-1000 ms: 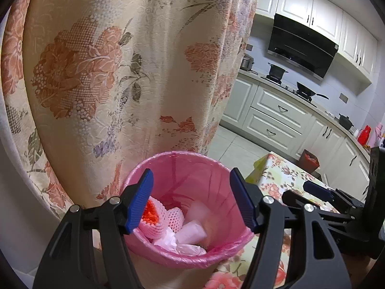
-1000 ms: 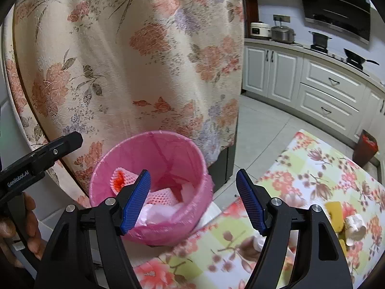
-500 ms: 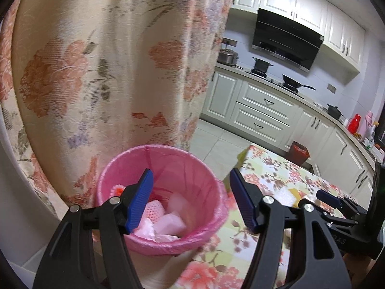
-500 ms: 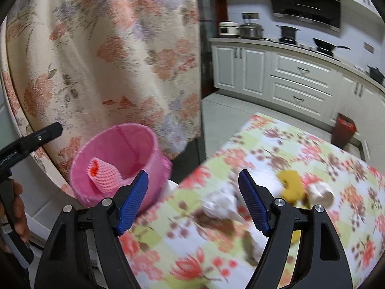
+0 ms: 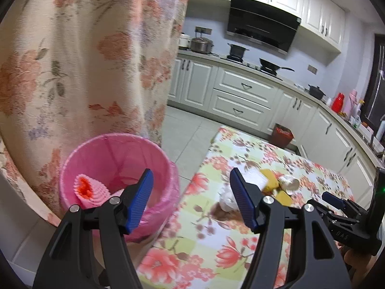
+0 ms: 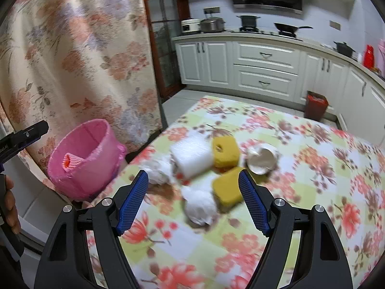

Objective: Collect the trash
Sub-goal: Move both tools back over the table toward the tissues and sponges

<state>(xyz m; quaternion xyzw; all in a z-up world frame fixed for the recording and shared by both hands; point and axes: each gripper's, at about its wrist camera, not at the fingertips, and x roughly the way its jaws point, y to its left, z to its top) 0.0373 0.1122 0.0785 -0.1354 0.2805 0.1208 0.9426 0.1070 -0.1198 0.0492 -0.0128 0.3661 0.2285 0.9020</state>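
Right wrist — two yellow sponges (image 6: 225, 151), two white wads (image 6: 199, 207), one cup (image 6: 262, 159).

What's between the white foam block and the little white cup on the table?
A yellow sponge with a hole sits between the white foam block and the tipped white cup, seen clearest in the right wrist view.

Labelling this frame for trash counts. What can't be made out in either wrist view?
- Bottom of the pink trash bin: left wrist view, hidden behind the pink foam net and a left gripper finger.
- White crumpled wad and yellow sponges: right wrist view, motion-blurred between the open right gripper fingers, so material is unclear.
- Trash pile: left wrist view, partly behind a finger.
- Tablecloth: near edge cut off.
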